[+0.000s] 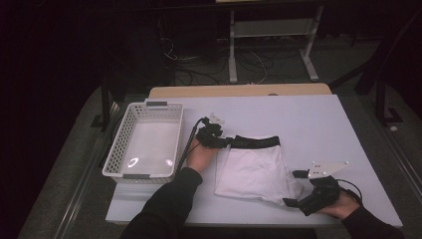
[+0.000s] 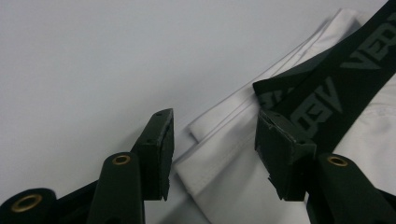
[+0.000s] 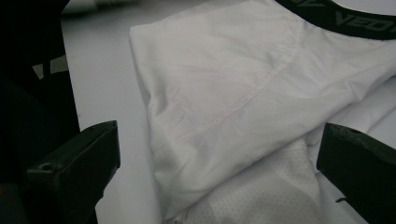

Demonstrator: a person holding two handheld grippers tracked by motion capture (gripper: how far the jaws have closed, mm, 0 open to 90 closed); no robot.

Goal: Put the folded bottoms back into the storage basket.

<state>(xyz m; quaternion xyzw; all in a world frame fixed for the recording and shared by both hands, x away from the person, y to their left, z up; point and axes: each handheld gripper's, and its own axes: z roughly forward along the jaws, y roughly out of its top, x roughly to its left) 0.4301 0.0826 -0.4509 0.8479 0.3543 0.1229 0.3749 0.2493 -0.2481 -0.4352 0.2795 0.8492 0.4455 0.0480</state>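
A pair of white underwear (image 1: 255, 169) with a black lettered waistband (image 1: 256, 142) is lying flat on the white table (image 1: 318, 119), a little right of the table's middle and nearer the person's edge, its waistband turned toward the far side. In the right gripper view the garment (image 3: 224, 88) is showing a curved stitched seam and a patch of mesh fabric near the bottom of the frame.

The left gripper (image 1: 219, 140) is sitting at the waistband's left end, in the person's left hand (image 1: 199, 157). In its own view its jaws are standing apart, one on the bare table just beside the garment's folded white edge (image 2: 219, 135), the other over the black band (image 2: 327, 98); the cloth is lying between them, unclamped.

The right gripper (image 1: 294, 188) is resting at the garment's near right corner, in the person's right hand (image 1: 343, 206), a grey three-cornered plate (image 1: 328, 168) on top of it. Its jaws are spread wide in the right gripper view, the white fabric lying between them with nothing pinched.

A white perforated basket (image 1: 114, 159) is standing at the table's left edge, just beside the left forearm in its dark sleeve (image 1: 164, 204). Beyond the table, cables (image 1: 199, 64) are trailing over the dim floor by a white metal frame (image 1: 271, 27).
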